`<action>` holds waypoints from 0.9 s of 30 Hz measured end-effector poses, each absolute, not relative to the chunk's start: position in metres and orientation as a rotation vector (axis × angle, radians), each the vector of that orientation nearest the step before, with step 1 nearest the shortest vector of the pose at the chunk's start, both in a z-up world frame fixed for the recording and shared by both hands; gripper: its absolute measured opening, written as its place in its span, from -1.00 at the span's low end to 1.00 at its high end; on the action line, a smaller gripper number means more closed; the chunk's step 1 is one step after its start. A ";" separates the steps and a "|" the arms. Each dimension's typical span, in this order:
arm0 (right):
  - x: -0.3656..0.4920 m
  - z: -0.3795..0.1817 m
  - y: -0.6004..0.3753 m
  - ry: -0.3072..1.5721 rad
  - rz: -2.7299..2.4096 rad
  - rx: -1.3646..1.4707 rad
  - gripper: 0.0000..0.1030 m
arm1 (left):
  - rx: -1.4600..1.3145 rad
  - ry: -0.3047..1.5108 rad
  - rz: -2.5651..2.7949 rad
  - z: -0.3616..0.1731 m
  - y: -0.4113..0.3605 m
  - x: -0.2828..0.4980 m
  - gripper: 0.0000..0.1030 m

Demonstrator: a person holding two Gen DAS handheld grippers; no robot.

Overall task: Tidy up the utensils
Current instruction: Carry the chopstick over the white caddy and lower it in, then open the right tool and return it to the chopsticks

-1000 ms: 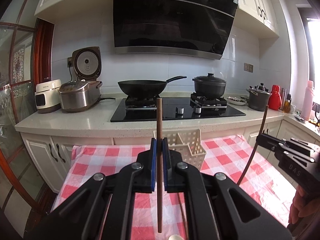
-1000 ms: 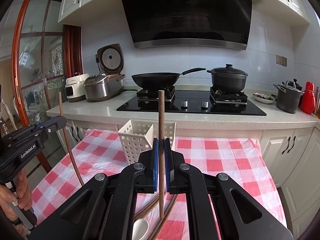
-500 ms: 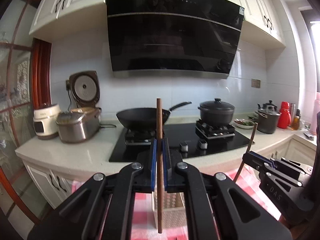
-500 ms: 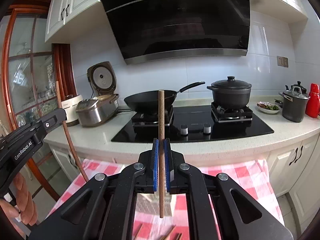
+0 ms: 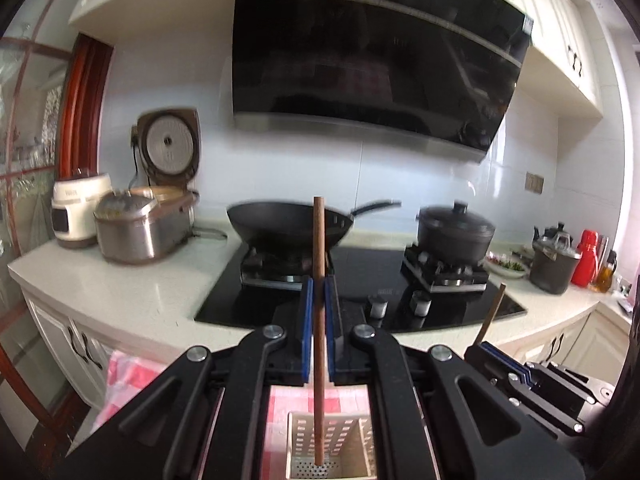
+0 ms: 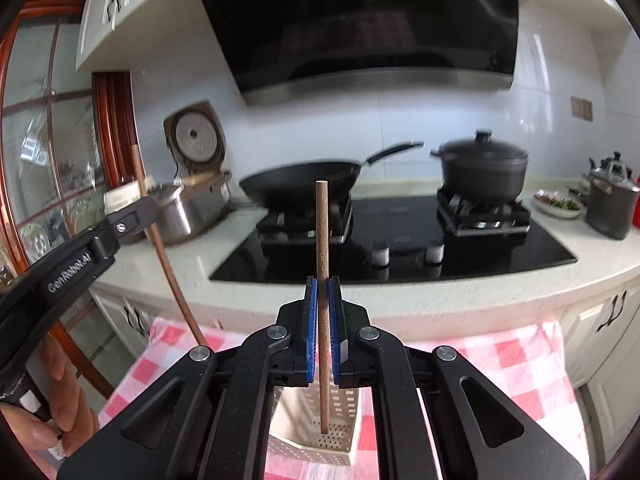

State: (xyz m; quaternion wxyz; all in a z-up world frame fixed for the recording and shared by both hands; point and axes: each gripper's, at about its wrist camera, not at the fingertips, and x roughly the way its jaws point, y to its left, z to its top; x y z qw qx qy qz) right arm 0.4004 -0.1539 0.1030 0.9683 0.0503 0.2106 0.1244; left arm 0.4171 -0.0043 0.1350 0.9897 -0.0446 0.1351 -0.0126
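Observation:
My left gripper [image 5: 319, 292] is shut on a brown wooden chopstick [image 5: 319, 232] that stands upright. Its lower tip hangs over the mouth of a white perforated utensil basket [image 5: 352, 436]. My right gripper [image 6: 322, 294] is shut on a second upright chopstick [image 6: 321, 232], whose tip hangs inside the same basket [image 6: 344, 408]. The basket stands on a red-and-white checked cloth [image 6: 504, 364]. The left gripper [image 6: 132, 216] shows at the left of the right wrist view with its tilted chopstick [image 6: 170, 268], held by a hand [image 6: 56, 412]. The right gripper [image 5: 496, 354] shows low right in the left wrist view.
Beyond the cloth runs a pale counter [image 6: 440, 304] with a black hob [image 6: 400, 236], a wok [image 6: 304, 184] and a lidded pot [image 6: 484, 168]. A rice cooker [image 5: 144, 228] stands at the left, a grey pot [image 5: 554, 264] and red flask [image 5: 586, 256] at the right.
Both grippers have moved forward towards the counter and slightly up with their chopsticks. The basket, earlier ahead on the cloth, now lies right under both chopstick tips.

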 end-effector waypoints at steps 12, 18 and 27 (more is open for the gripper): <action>0.426 0.055 -0.154 0.539 0.277 0.098 -0.82 | -0.079 0.382 -0.040 0.061 0.008 0.443 -0.88; 0.410 0.063 -0.160 0.527 0.292 0.094 -0.74 | -0.071 0.353 -0.039 0.069 0.020 0.418 -0.23; 0.334 0.065 -0.175 0.484 0.309 0.061 0.01 | -0.040 0.286 0.012 0.067 0.045 0.335 0.72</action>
